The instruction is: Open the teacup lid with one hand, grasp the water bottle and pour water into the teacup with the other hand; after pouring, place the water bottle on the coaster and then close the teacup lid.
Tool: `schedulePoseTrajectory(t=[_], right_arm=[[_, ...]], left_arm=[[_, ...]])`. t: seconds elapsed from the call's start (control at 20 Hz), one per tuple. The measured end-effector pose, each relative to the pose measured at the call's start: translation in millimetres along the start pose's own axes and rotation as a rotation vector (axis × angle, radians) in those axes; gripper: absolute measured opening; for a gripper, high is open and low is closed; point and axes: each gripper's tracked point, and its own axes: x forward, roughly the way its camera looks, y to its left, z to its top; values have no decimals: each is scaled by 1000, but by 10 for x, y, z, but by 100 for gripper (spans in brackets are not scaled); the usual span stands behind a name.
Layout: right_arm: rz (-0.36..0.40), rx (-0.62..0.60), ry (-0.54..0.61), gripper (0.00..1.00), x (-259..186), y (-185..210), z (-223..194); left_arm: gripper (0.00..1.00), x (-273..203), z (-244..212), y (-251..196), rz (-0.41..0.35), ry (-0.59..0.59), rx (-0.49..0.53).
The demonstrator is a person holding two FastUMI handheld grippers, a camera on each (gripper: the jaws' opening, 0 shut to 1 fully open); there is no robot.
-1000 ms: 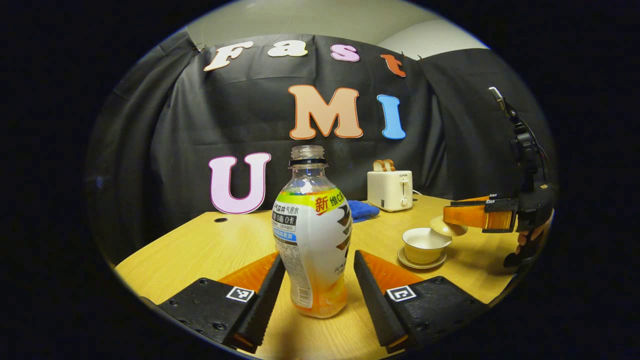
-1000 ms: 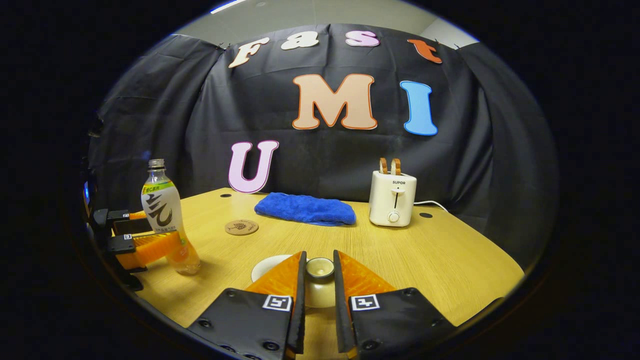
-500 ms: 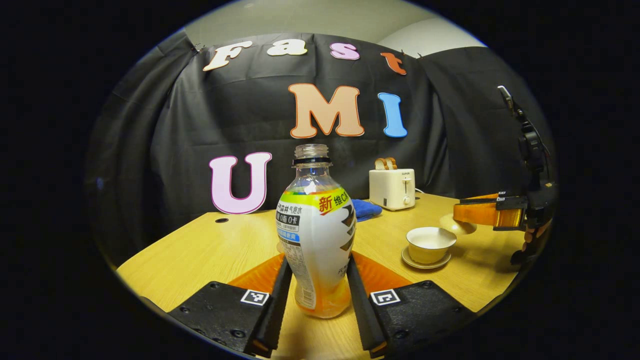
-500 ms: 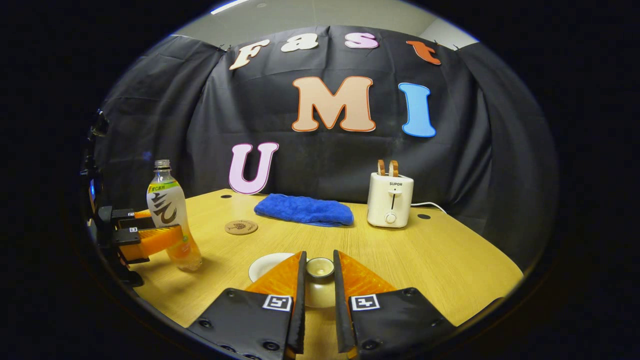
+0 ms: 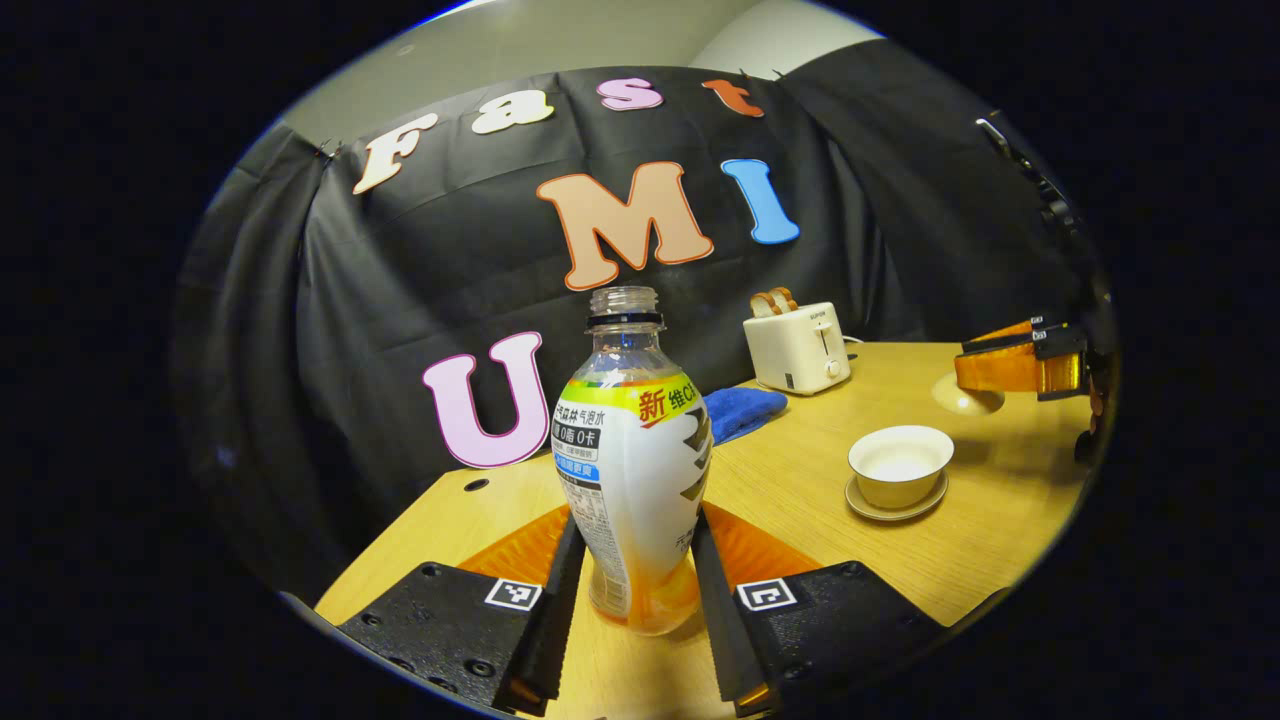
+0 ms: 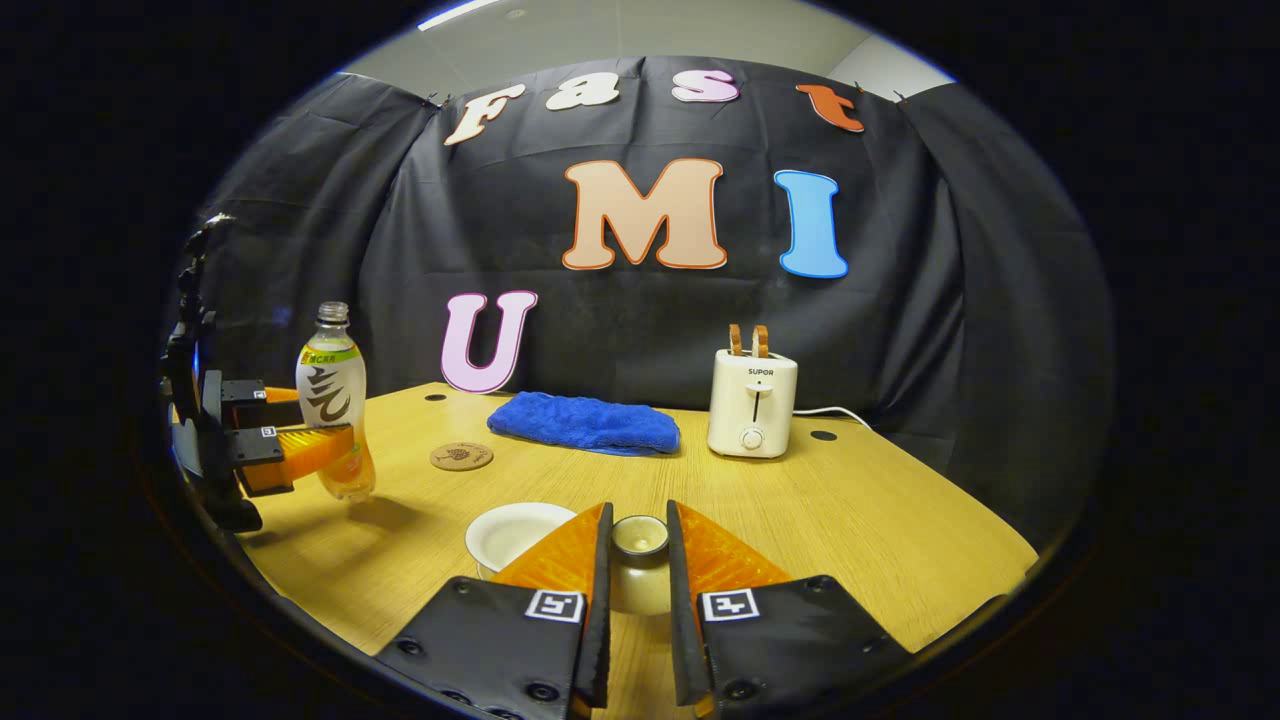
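My left gripper [image 5: 628,600] is shut on the uncapped water bottle [image 5: 630,480], which holds a little orange drink and hangs slightly tilted above the table. From the right gripper view the same bottle [image 6: 334,405] is off the table at the far left, with the left gripper [image 6: 290,445] clamped on its lower half. My right gripper [image 6: 637,570] is shut on the knob of the teacup lid [image 6: 640,560], held up off the cup. The open teacup [image 5: 898,468] stands on its saucer at the right; its rim [image 6: 515,530] sits just left of my right fingers. The round coaster [image 6: 461,456] lies behind.
A blue cloth [image 6: 585,424] lies at the back of the wooden table [image 6: 850,520]. A white toaster [image 6: 750,402] with bread slices stands to its right, its cord trailing off. The right gripper [image 5: 1015,365] with the lid hovers beyond the cup in the left gripper view.
My left gripper closed on the bottle, then lifted and tilted it off the table. My right gripper carried the lid a little to the right, away from the cup.
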Motion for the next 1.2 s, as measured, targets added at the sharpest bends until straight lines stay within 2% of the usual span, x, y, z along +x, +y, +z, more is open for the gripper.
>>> schedulePoseTrajectory(t=[0.2, 0.35, 0.45, 0.55, 0.6, 0.8, 1.0, 1.2], right_arm=[[-15, 1, -2, 29, -35, -122, -25], [-25, 0, 0, 31, -71, -200, -56], [-23, 15, -2, 29, -80, -228, -76], [-22, 21, 3, 31, -85, -242, -106], [-21, 22, 3, 31, -99, -259, -110], [-17, 17, -5, 29, -125, -290, -105], [-23, 27, -10, 31, -140, -354, -117], [-24, 33, -16, 28, -157, -376, -109]], left_arm=[[56, 89, 89, -87, -21, -8, 141], [56, 145, 95, -188, -40, -7, 267], [56, 181, 149, -327, -67, -29, 330], [56, 227, 104, -443, -89, -24, 391], [56, 274, 82, -504, -105, -21, 450], [56, 369, -5, -515, -87, 4, 593], [56, 398, -76, -526, -114, 37, 684], [56, 368, -84, -551, -123, 43, 855]])
